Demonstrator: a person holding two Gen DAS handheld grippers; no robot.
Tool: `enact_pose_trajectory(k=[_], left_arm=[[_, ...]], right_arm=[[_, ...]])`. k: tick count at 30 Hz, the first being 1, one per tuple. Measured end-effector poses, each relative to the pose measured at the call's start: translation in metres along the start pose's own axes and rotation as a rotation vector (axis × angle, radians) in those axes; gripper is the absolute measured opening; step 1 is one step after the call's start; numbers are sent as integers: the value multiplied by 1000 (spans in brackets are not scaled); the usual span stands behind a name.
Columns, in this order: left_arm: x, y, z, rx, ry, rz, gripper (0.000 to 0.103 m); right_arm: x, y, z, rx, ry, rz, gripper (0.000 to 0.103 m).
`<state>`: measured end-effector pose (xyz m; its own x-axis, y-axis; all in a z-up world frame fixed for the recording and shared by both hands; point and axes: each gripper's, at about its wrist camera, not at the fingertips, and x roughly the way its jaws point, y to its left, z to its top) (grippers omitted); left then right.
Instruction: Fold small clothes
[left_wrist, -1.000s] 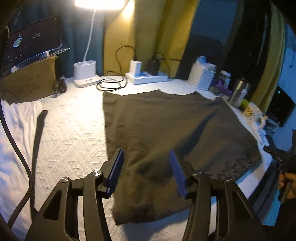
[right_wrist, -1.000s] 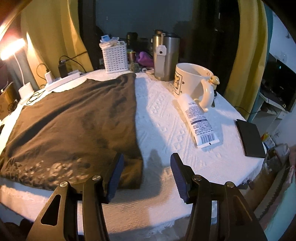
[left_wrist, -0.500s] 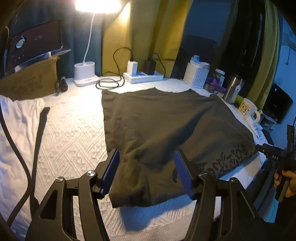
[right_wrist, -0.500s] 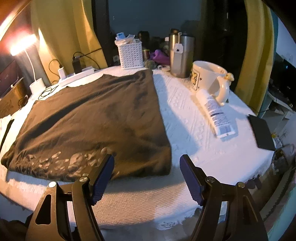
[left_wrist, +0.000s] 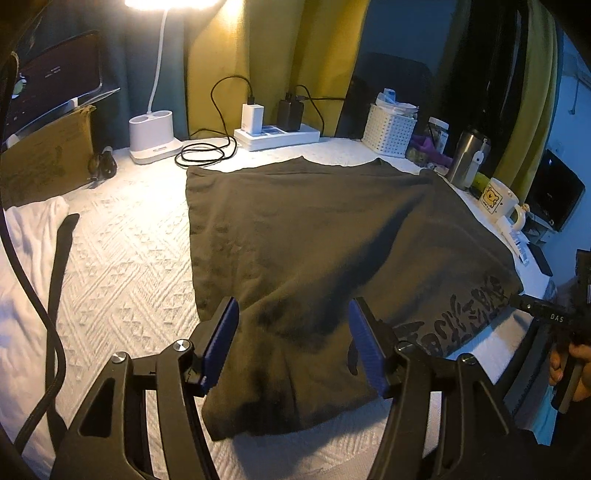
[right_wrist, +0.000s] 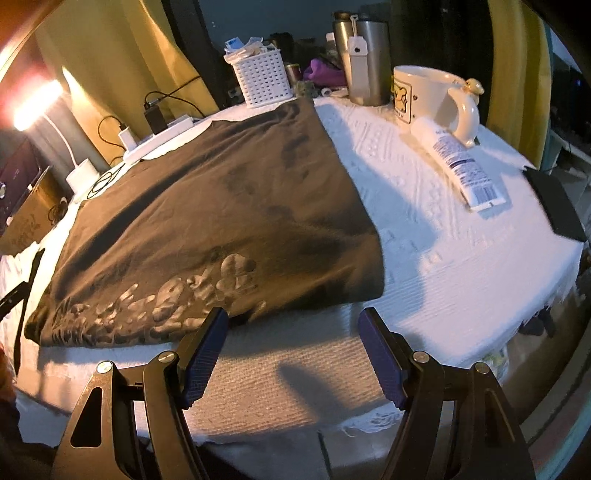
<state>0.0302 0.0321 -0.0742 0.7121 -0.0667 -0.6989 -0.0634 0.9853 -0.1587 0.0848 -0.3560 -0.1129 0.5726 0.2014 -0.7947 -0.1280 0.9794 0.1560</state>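
- A dark shirt (left_wrist: 332, 251) lies folded flat on the white-covered tabletop (left_wrist: 122, 266) — printed lettering near its front edge.
- Left tongs (left_wrist: 291, 339) hover open over its near corner, gripping nothing.
- Right tongs (right_wrist: 291, 354) gape empty just short of the lettered hem.
- A mug (right_wrist: 424, 96) and tube (right_wrist: 461, 166) sit beside it.

dark brown shirt (left_wrist: 332, 240) | folded flat | printed lettering | on white bedspread (left_wrist: 122, 258)

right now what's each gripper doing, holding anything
left gripper: open, empty, over the dark shirt.
right gripper: open, empty, at the shirt's near edge.
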Motion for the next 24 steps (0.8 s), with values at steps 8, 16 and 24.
enact_pose_trajectory(k=[8,16,24], left_arm=[[18,18,10,-17,23,17,62],[30,32,22,-47,40,39,62],[37,35,28,-55,58,62,62]], right_arm=[[14,3,18,73,-10,33,80],[35,11,42,103,-34,40,87],[53,15,64,105,-55,57,87]])
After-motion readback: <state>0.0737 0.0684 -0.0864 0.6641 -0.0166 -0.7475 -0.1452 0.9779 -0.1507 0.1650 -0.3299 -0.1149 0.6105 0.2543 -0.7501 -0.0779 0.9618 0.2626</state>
